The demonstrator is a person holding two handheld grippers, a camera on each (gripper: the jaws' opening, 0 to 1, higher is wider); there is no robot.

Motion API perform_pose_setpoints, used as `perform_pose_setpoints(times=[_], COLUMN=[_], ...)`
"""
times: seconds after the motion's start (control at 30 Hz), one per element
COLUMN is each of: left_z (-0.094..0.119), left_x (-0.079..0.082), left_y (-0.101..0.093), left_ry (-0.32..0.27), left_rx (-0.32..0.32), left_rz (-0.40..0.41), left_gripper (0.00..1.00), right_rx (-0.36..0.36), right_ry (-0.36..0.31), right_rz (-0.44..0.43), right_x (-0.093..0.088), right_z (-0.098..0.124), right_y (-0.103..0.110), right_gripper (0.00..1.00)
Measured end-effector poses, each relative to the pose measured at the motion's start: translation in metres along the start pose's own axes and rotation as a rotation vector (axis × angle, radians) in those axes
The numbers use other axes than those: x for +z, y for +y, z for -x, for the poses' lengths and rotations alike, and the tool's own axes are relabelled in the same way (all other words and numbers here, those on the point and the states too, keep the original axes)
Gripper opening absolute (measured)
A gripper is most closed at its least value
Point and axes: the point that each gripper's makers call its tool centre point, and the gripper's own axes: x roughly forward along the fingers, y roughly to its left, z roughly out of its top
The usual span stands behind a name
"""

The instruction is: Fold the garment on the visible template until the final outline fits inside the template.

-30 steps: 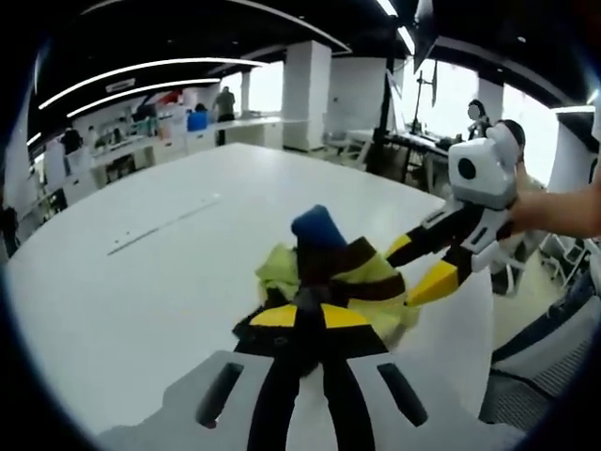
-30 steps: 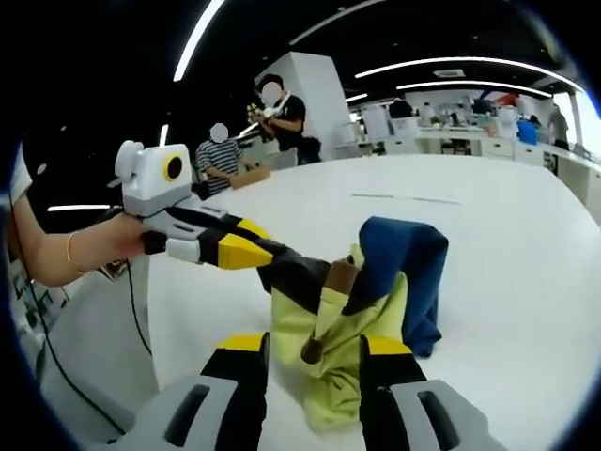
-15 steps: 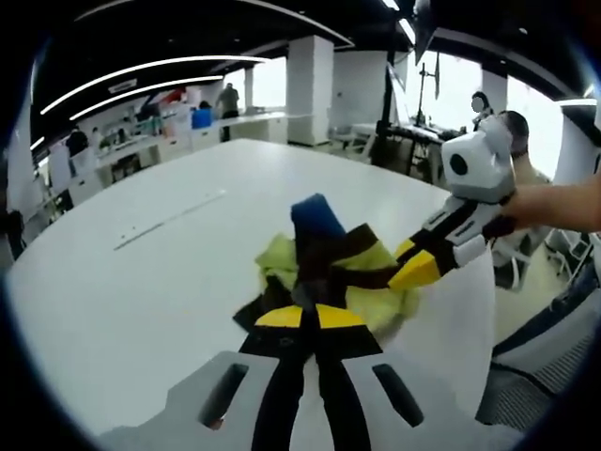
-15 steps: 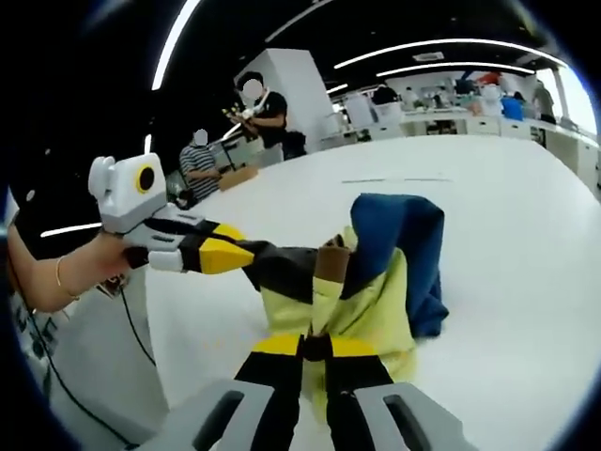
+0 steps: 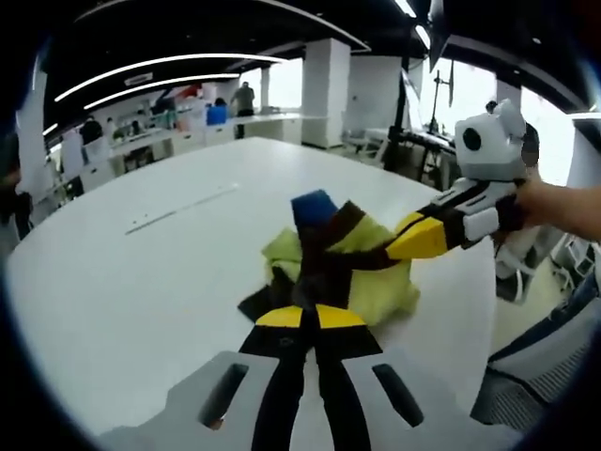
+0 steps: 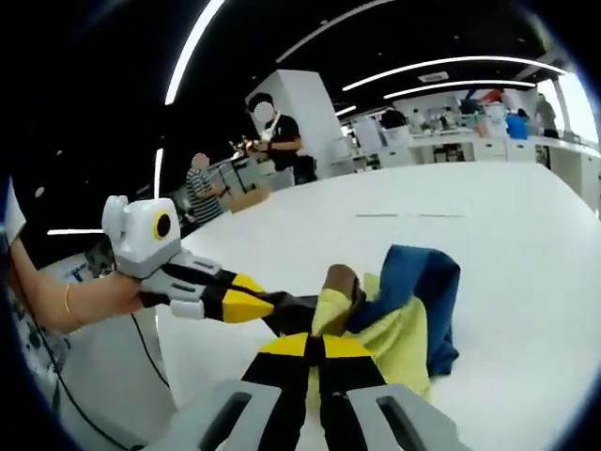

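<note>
In the left gripper view, your left gripper [image 5: 313,315] rises from 6 o'clock with its 2 yellow-tipped jaws pressed together on a dark strip of the garment [image 5: 368,272], so it is clamped on the cloth. The garment is a bunched heap of yellow-green fabric with dark brown bands and a blue part at its far end, sitting on the white table [image 5: 122,282] just past your jaws, near the middle of the view. From 3 o'clock your right gripper [image 5: 406,246] reaches in, held by your hand [image 5: 563,207], and its yellow tip meets the heap's right side; from here you cannot tell how its jaws stand. In the right gripper view, your right gripper [image 6: 322,346] comes up from 6 o'clock with both jaws closed tight on the yellow fabric of the garment [image 6: 394,324], which lies crumpled at the middle of the view with its blue part toward 2 o'clock on the table [image 6: 526,244]. Your left gripper [image 6: 268,308] enters from 9 o'clock, carried by your hand [image 6: 89,301], its tip pinching a dark fold at the heap's left edge. 2 people [image 6: 277,141] stand beyond the table's far edge at 11 o'clock.
</note>
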Motion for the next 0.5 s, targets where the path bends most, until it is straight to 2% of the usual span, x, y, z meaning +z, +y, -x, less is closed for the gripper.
perform_pose_setpoints(times=[0.17,0.5], left_z=[0.002,0.003], left_x=[-0.005,-0.011], left_y=[0.001,0.001], left_ry=[0.002,0.014], left_rx=[0.006,0.013], left_rz=[0.022,0.038], left_gripper=[0.0,0.0], right_rx=[0.063,0.107], right_ry=[0.015,0.108], right_rz=[0.045,0.061], right_x=[0.002,-0.023], right_z=[-0.012,-0.027], right_y=[0.018,0.027], right_gripper=[0.0,0.0])
